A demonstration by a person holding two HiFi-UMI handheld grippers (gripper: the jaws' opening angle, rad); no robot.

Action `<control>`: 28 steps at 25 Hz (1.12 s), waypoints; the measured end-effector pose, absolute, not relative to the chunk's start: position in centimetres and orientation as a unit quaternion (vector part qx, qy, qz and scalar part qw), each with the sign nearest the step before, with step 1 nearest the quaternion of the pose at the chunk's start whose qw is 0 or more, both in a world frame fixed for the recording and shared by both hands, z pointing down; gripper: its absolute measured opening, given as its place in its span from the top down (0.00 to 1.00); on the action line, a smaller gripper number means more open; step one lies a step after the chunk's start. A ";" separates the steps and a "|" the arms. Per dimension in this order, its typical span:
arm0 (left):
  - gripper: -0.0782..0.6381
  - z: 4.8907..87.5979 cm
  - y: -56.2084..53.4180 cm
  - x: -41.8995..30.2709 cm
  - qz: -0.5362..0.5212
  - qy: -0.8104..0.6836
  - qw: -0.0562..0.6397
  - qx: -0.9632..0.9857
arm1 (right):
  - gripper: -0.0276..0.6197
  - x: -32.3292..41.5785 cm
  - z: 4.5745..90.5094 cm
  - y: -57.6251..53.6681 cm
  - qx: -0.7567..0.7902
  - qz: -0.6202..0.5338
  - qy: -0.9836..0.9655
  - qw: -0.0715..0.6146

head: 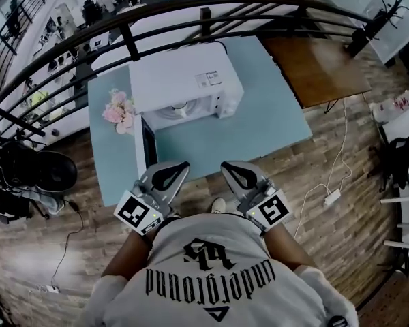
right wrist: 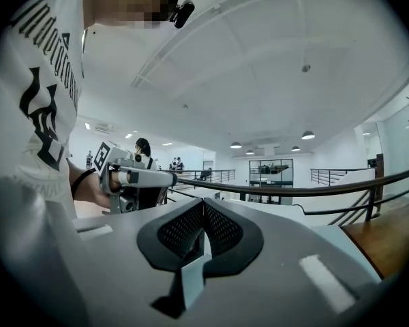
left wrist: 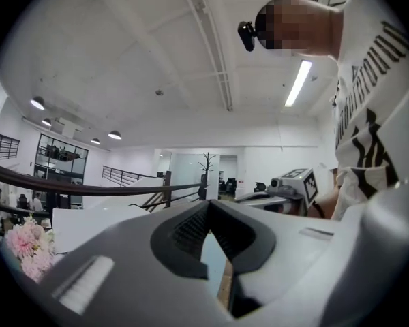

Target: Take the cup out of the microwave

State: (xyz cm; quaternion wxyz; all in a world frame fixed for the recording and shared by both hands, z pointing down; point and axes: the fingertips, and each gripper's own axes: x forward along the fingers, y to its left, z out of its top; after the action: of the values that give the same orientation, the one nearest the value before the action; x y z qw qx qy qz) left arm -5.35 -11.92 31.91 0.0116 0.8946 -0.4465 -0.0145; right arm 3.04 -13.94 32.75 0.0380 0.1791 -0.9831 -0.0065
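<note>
A white microwave (head: 186, 82) stands on a light blue table (head: 273, 121), and its dark door (head: 148, 150) is swung out toward me at its left. Something pale and round (head: 180, 106) shows in the opening; I cannot tell whether it is the cup. My left gripper (head: 184, 164) and right gripper (head: 225, 164) hang side by side near my chest, over the table's near edge and short of the microwave. In the left gripper view the left gripper (left wrist: 208, 204) is shut on nothing. The right gripper (right wrist: 203, 203) is likewise shut and empty.
Pink flowers (head: 118, 110) sit on the table left of the microwave. A dark curved railing (head: 191, 9) runs behind it. A brown wooden table (head: 317, 67) adjoins at the back right. A white power strip (head: 332, 197) and cable lie on the wooden floor at right.
</note>
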 end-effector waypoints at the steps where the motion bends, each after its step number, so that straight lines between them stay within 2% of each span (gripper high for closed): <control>1: 0.82 32.0 -12.6 -5.2 -0.013 -0.457 0.010 0.889 | 0.95 3.5 32.9 -14.6 0.171 -0.006 -0.984 0.041; 10: 0.82 34.2 -18.4 -7.5 0.007 -0.551 0.011 0.834 | 0.95 4.0 35.5 -21.7 0.116 -0.009 -0.991 0.066; 28: 0.82 44.8 -27.0 -14.9 0.029 -0.617 0.071 0.783 | 0.86 -6.2 48.3 -30.9 0.040 0.066 -0.991 0.107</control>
State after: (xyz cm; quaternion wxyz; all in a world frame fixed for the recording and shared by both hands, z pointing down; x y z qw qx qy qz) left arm -14.89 -26.96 44.78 0.0705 0.7829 -0.6175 0.0290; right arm -6.20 -30.88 48.32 0.1069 0.0403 -0.9913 0.0660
